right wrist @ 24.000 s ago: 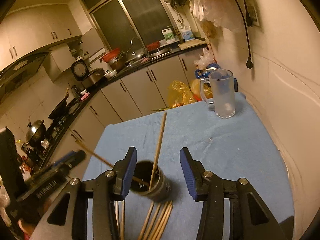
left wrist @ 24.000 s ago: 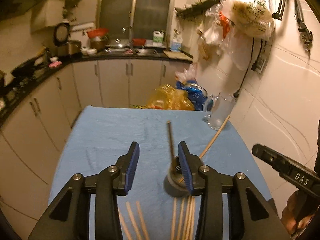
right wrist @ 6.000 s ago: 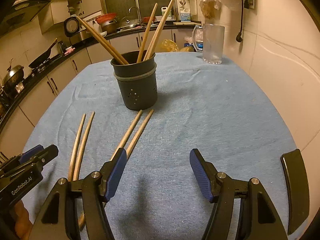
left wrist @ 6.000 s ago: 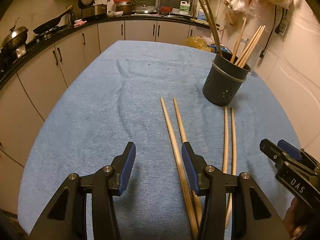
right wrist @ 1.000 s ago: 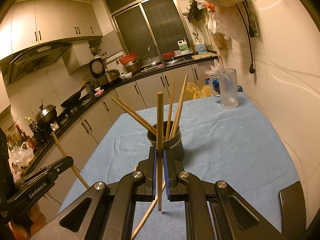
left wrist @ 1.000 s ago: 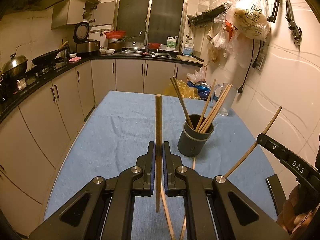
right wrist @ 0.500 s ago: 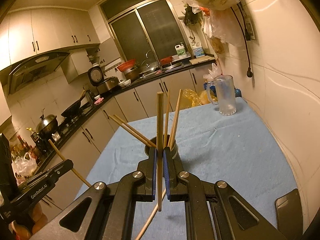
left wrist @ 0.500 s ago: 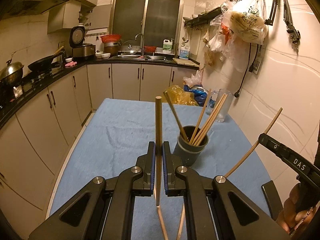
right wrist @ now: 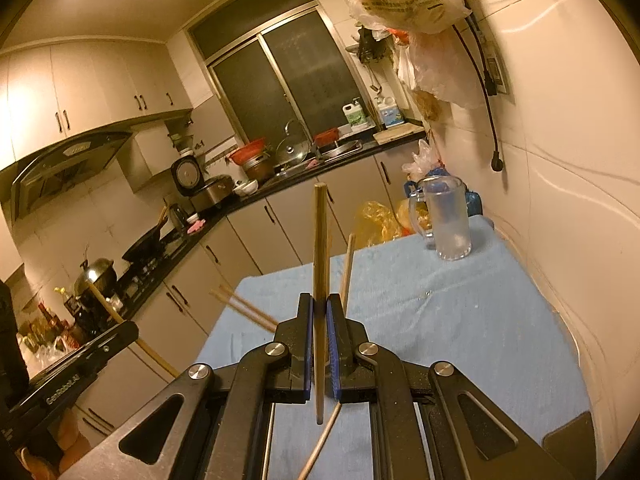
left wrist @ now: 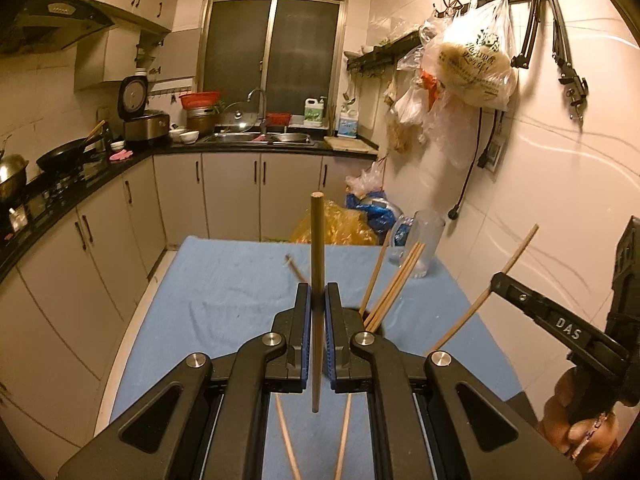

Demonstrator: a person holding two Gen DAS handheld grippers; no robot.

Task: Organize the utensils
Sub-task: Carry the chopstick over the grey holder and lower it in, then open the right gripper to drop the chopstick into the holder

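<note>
My left gripper (left wrist: 317, 300) is shut on a wooden chopstick (left wrist: 317, 248) held upright. My right gripper (right wrist: 319, 312) is shut on another upright chopstick (right wrist: 320, 240). The dark utensil holder (left wrist: 370, 322) is mostly hidden behind the fingers of each gripper; several chopsticks (left wrist: 394, 284) stick out of it, and they also show in the right wrist view (right wrist: 347, 268). Loose chopsticks (left wrist: 286, 436) lie on the blue cloth (left wrist: 224, 288) below the left gripper, and one (right wrist: 320, 440) lies below the right. The right gripper (left wrist: 532, 312) shows at the right of the left wrist view, the left gripper (right wrist: 80, 364) at the left of the right wrist view.
A clear glass mug (right wrist: 448, 220) stands at the table's far right corner, also visible in the left wrist view (left wrist: 424, 240). Plastic bags (left wrist: 340, 224) sit beyond the far edge. A tiled wall (left wrist: 560, 200) runs along the right. Kitchen cabinets (left wrist: 120, 220) line the left.
Both grippers have risen and moved in over the holder with their chopsticks, so the holder now sits mostly hidden behind the fingers. Both stay shut.
</note>
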